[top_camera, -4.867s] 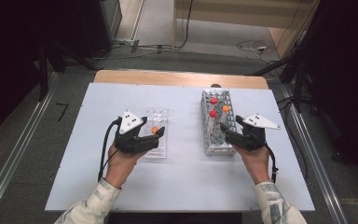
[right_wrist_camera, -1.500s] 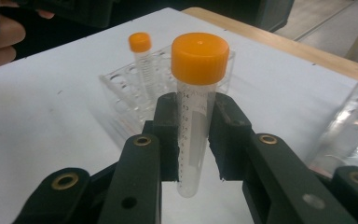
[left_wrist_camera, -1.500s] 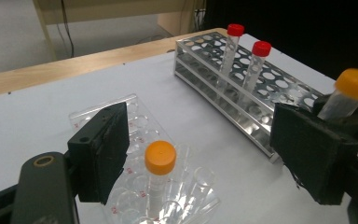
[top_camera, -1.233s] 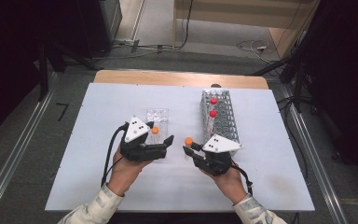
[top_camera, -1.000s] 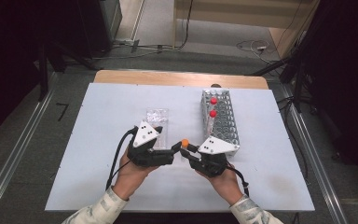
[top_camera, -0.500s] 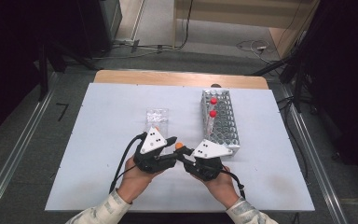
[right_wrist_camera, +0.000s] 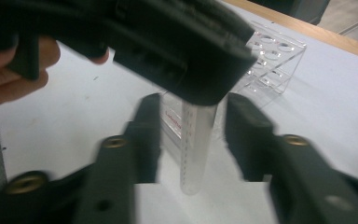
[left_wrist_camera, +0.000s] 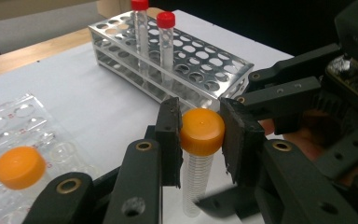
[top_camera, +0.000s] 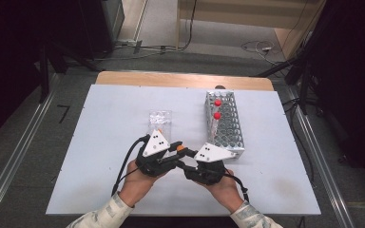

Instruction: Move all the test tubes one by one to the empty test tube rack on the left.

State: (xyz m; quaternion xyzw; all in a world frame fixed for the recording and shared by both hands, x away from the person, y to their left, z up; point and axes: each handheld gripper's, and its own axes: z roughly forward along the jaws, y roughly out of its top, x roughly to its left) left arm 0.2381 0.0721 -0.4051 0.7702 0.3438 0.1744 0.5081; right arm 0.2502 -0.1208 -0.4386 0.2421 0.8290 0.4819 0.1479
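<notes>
- High view: both grippers meet near the front middle of the white table (top_camera: 100, 142), left gripper (top_camera: 173, 151) and right gripper (top_camera: 186, 164) nose to nose over an orange-capped tube (top_camera: 181, 148), with the metal tube rack (top_camera: 225, 126) just behind.
- Left gripper view: jaws have just been closing, and the pads now pinch the orange cap; the tube hangs upright above the table.
- Right gripper view: jaws have just been opening, standing off either side of the clear tube body, not touching it.
</notes>
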